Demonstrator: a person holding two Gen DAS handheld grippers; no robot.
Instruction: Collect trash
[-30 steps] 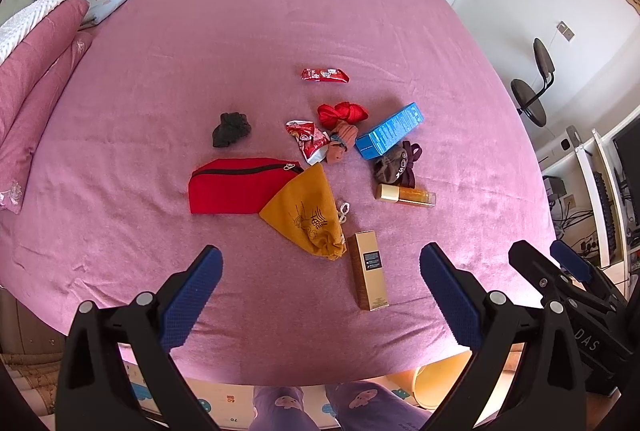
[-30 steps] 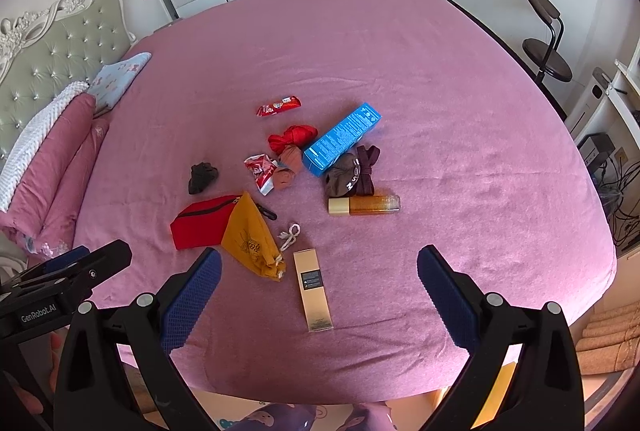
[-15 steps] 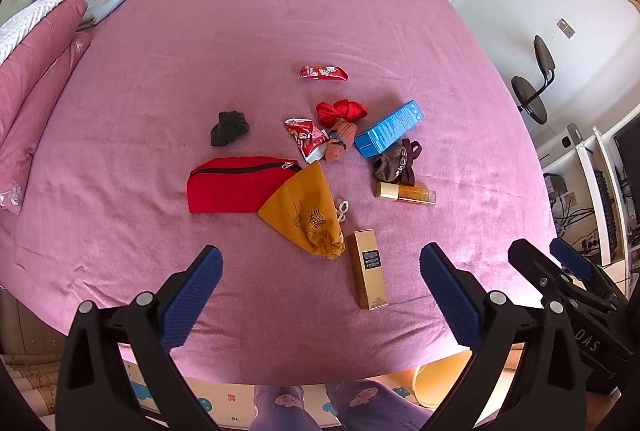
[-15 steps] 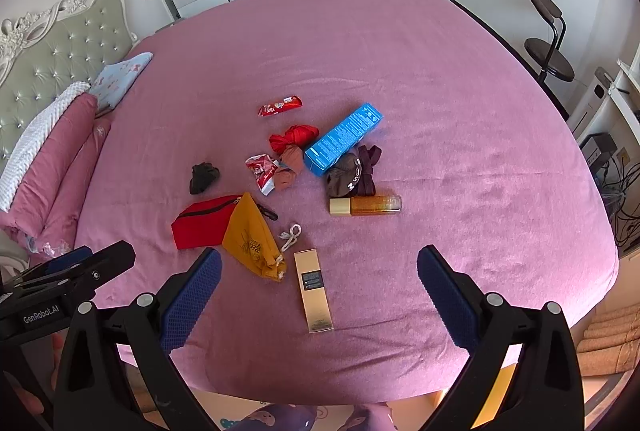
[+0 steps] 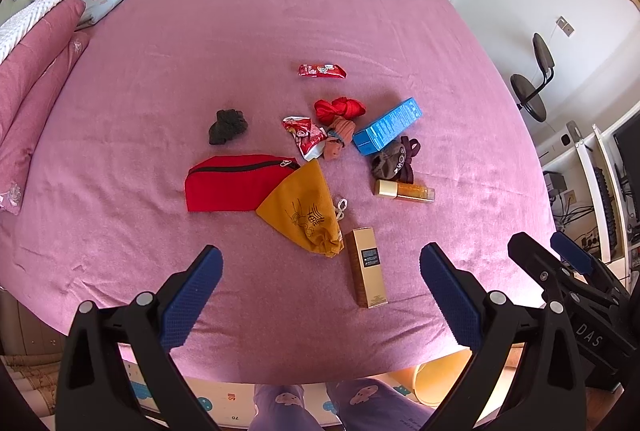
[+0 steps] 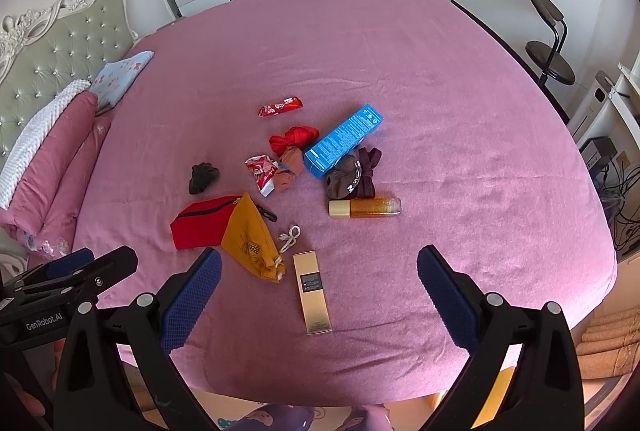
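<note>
left claw (image 5: pixel 320 283) wide | right claw (image 6: pixel 318 281) wide | crumpled red wrapper (image 5: pixel 305 135), torn open

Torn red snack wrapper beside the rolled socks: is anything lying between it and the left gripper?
Yes. From the open left gripper, the mustard drawstring pouch and the end of the red zip pouch lie on the bed directly before the torn red wrapper. A rolled brown sock touches the wrapper's right side.

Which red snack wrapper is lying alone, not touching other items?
The flat red wrapper farthest up the bed; bare sheet surrounds it. The crumpled wrapper sits against the brown socks in the pile.
</note>
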